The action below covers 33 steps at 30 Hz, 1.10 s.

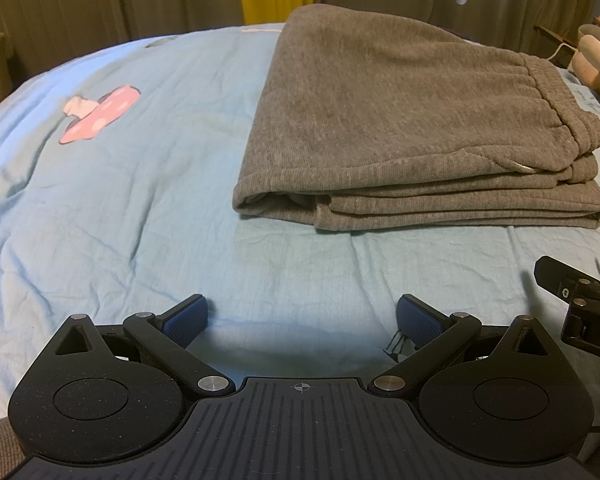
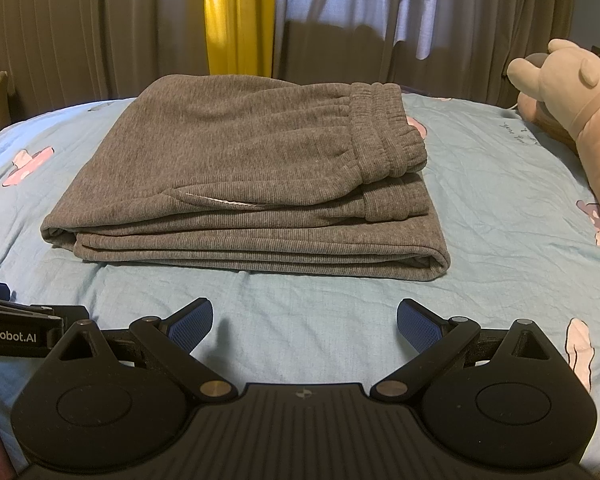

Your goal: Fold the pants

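- We see the grey sweatpants (image 2: pixel 236 176) already stacked in a compact rectangle of several layers on the light blue bedsheet (image 2: pixel 480 208); the elastic waistband (image 2: pixel 384 128) sits on top at the right end.
- We judge the folding as done or nearly done: no leg hangs loose, and the edges line up fairly well along the near side.
- A thin pale strip, maybe a pocket lining or drawstring, peeks out of the top layer near the front; too small to tell which.
- Left gripper (image 1: pixel 302 320): jaws spread wide, nothing between the blue pads (image 1: pixel 186 318), only sheet below.
- Right gripper (image 2: pixel 305 322): jaws also spread wide, empty, hovering over bare sheet.
- Neither tool touches the pants; both sit back from the near folded edge with a strip of sheet between.
- In the left wrist view the pants (image 1: pixel 404 128) lie ahead and to the right, with the near left corner roughly ahead of the tips.
- In the right wrist view the pants lie straight ahead, slightly left of centre.
- The two grippers are side by side: part of the right one shows at the right edge of the left view, and part of the left one at the left edge of the right view.
- Next move, we judge: either pull away and finish, or one more tidy, such as pressing the top flat or squaring the near left corner, where the layers gape a little.
- If another fold is wanted, both jaws need to close on the full stack at one end, or the layers will slide apart.
- Plush toy (image 2: pixel 572 112) sits on the bed to the right, well apart from the pants; curtains (image 2: pixel 80 32) hang behind.
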{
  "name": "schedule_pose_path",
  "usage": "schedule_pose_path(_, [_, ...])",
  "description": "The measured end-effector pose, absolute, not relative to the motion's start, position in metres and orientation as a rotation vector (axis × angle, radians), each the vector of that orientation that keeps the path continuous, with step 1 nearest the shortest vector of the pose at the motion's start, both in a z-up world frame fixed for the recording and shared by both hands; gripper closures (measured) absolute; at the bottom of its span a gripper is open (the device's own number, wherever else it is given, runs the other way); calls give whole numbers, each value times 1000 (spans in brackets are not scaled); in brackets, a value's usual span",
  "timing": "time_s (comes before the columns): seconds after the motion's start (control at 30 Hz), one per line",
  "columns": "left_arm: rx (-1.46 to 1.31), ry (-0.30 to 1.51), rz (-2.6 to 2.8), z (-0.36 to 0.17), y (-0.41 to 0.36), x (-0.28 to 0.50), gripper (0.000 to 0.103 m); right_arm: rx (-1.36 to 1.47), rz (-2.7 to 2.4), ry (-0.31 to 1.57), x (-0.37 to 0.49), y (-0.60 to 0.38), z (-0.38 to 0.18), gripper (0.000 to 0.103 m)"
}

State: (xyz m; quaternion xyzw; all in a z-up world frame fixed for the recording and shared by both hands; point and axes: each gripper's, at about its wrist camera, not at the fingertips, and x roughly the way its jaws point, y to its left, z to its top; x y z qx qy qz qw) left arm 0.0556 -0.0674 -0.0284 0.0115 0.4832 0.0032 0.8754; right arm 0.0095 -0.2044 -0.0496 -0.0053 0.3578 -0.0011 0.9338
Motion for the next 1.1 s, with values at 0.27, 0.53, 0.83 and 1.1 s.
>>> schedule_pose_path(0.27, [23,1006,9,-28,-68,54,0,-11,-2,732,10,-205,-49,4])
schedule_pose_path(0.53, [29,1000,1,-26,-69,53,0,-11,-2,732,9,-205,-49,4])
schedule_pose_path(0.83, [33,991,-15,-25,-71,52,0,-10,-3,732,9,-205,-49,4])
schedule_pose_path(1.1, [46,985,-18,-24,-74,50,0,-8,-3,733,10,-205,-49,4])
